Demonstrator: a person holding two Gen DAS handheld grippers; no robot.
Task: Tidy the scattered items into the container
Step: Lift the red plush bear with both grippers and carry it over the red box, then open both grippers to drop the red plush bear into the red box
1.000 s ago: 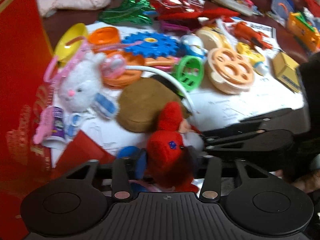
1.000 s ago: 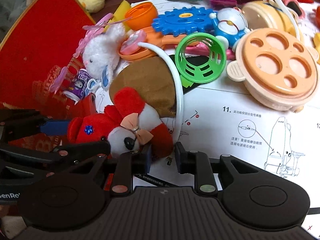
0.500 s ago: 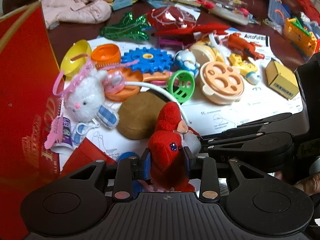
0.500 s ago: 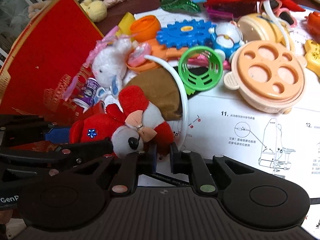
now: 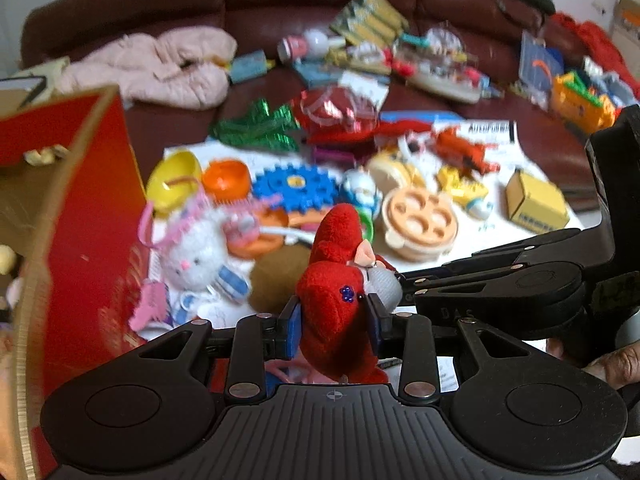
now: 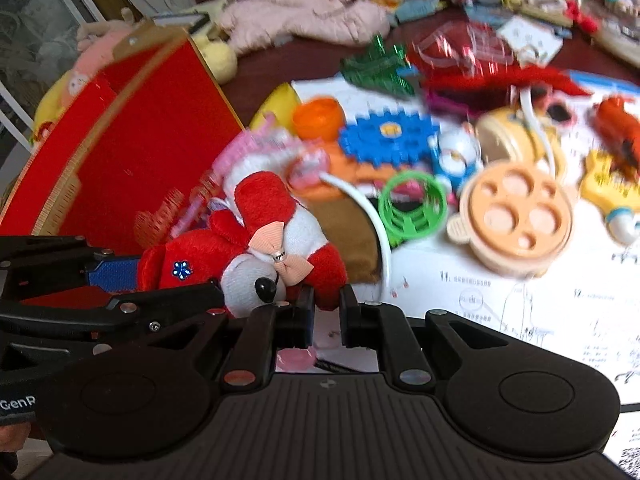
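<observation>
A red plush toy (image 5: 334,280) with a grey snout and peach bow is lifted off the table, held from both sides. My left gripper (image 5: 332,322) is shut on its red body. My right gripper (image 6: 325,314) is shut on a red limb of the same toy (image 6: 256,248), and its body reaches in from the right in the left wrist view (image 5: 500,284). The red container (image 5: 80,240) with a gold rim stands at the left, open at the top; it also shows in the right wrist view (image 6: 132,168).
Scattered toys lie on white instruction sheets (image 6: 520,304): a white plush rabbit (image 5: 196,256), blue gear (image 5: 296,186), green ring (image 6: 412,208), peach lid with holes (image 5: 420,218), brown pad (image 6: 348,224), yellow box (image 5: 536,200). A pink jacket (image 5: 160,68) lies on the brown sofa behind.
Both grippers closed on the red plush and raised it off the table. The views tilted up, and the container's rim and the sofa came into sight.
</observation>
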